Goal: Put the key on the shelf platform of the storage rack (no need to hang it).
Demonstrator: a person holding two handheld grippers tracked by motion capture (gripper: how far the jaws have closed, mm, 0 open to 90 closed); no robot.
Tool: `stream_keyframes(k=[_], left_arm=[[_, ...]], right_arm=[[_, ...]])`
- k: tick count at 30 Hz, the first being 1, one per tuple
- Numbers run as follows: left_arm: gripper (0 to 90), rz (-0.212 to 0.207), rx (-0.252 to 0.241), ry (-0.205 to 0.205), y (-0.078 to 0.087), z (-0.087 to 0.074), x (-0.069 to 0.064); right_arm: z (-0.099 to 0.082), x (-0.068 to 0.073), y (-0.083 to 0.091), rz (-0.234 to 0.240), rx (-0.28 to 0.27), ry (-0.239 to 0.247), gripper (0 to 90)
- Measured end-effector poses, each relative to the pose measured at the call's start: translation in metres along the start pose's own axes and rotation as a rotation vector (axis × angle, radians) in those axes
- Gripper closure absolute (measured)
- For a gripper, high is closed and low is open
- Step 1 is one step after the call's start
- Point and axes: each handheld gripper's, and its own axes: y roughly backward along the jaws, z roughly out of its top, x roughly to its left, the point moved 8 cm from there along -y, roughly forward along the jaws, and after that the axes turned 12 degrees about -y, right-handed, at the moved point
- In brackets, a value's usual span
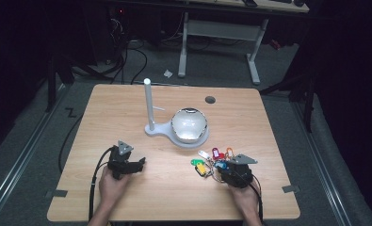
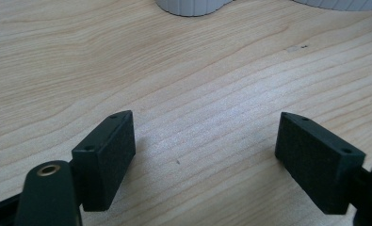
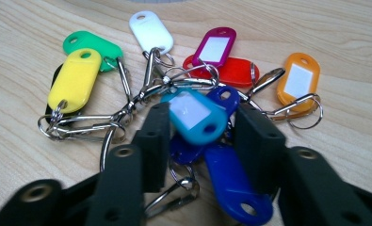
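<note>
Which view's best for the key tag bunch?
The right gripper view: the key tags lie close up, each colour and metal ring distinct, with the right gripper fingers either side of the teal and blue ones. The high view shows them as a small colourful cluster. The left gripper view looks at bare table.

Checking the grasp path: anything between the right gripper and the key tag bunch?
Nothing visible. The right gripper is already at the key tag bunch, its jaws flanking the light blue tag and dark blue tags; contact is unclear.
</note>
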Motion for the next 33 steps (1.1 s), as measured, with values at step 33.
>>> stream_keyframes(k=[33], left_arm=[[20.9, 0.000, 0.001, 0.001, 0.000, 0.000, 0.000]], right_arm=[[0.016, -0.014, 0.030, 0.106, -0.113, -0.062, 85.0]])
